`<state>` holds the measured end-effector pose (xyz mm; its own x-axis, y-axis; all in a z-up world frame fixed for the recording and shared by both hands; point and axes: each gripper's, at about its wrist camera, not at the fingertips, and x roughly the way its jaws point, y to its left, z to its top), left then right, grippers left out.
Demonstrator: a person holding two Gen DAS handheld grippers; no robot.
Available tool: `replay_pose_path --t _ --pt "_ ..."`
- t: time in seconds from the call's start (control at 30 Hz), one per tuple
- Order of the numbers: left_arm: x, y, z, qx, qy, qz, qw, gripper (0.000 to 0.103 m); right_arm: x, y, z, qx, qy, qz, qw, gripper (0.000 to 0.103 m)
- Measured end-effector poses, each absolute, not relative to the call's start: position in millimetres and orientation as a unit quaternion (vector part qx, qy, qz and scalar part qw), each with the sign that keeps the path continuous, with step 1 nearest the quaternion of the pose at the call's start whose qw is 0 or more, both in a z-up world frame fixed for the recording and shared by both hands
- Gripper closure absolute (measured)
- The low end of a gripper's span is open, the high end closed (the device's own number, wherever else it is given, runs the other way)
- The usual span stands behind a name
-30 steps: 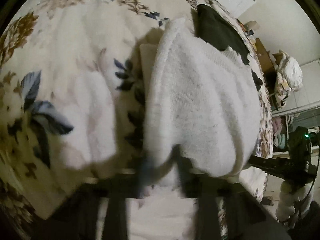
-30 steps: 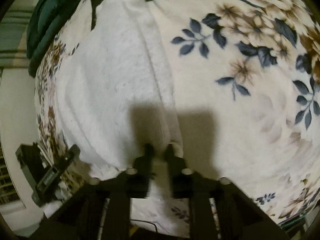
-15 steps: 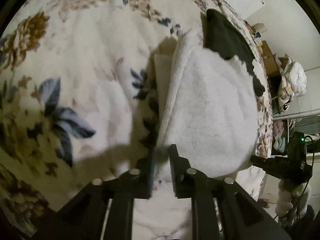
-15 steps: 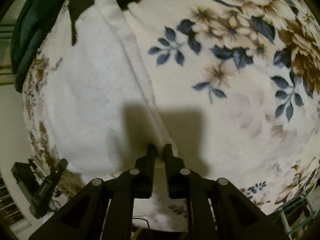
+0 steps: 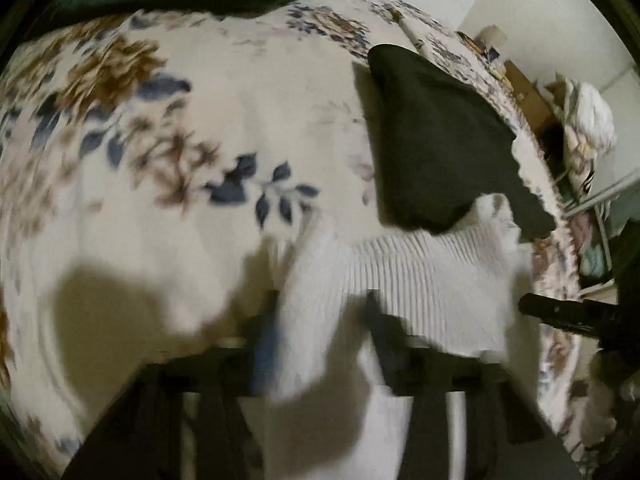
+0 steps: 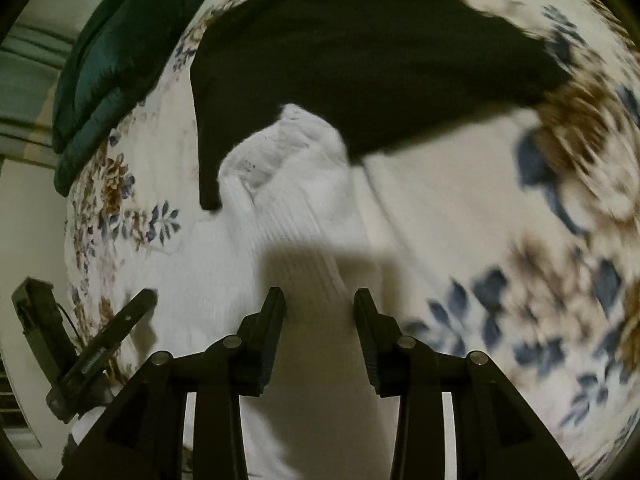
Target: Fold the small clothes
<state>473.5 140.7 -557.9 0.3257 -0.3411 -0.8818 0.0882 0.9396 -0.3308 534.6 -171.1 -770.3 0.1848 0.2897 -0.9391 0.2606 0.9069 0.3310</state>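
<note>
Both hand-held grippers (image 6: 320,312) spread since earlier; left view (image 5: 320,320) blurs white garment (image 6: 288,208).

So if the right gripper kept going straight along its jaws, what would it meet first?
The right gripper has open jaws, and between them lies the white ribbed knit garment, so it would meet that first. The black folded cloth lies beyond, though the fisheye view leaves depth uncertain.

Both wrist views close, sharing white garment (image 5: 420,276).

Both hand-held grippers (image 5: 320,320) (image 6: 320,308) now spread apart; white garment (image 6: 288,208) released
</note>
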Motion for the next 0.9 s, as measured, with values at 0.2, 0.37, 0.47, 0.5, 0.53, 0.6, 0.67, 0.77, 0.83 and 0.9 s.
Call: replay_pose_path --t 0.2,0.37,0.47,0.5,0.53,0.6,0.67,0.77,0.83,0.9 --pt "457.8 155.5 -522.5 -0.148 0.525 -0.139 0.827 0.094 525.7 -161.6 -741.8 0.179 0.601 -0.004 0.779 0.098" --pt "455.4 167.7 -504.0 -0.176 0.511 -0.138 0.830 0.094 516.4 -165.1 -713.4 0.185 0.573 -0.009 0.798 0.099" --pt "474.9 171.7 -516.1 -0.190 0.522 -0.130 0.822 0.094 529.2 -172.3 -712.5 0.193 0.568 -0.019 0.800 0.099" --pt "482.3 173.3 -522.2 -0.198 0.527 -0.128 0.817 0.094 537.2 -174.6 -715.7 0.199 0.569 -0.022 0.798 0.099" --pt "488.6 172.3 -528.2 -0.203 0.532 -0.129 0.812 0.094 545.2 -174.9 -720.4 0.200 0.572 -0.024 0.795 0.099" --pt "501.3 171.2 -545.1 -0.205 0.548 -0.125 0.801 0.093 560.4 -175.9 -733.5 0.191 0.581 -0.032 0.791 0.099" --pt "508.5 170.0 -561.8 -0.201 0.567 -0.124 0.789 0.091 570.4 -176.5 -752.6 0.184 0.599 -0.035 0.778 0.099" --pt "506.9 173.3 -582.4 -0.214 0.592 -0.122 0.767 0.088 576.3 -174.4 -776.2 0.177 0.623 -0.032 0.762 0.099" --pt "500.4 177.7 -584.5 -0.223 0.599 -0.125 0.759 0.085 573.5 -175.8 -780.3 0.193 0.629 -0.017 0.753 0.097" --pt "490.9 186.3 -577.5 -0.244 0.597 -0.133 0.752 0.081 567.7 -183.0 -779.5 0.228 0.632 0.003 0.741 0.092"
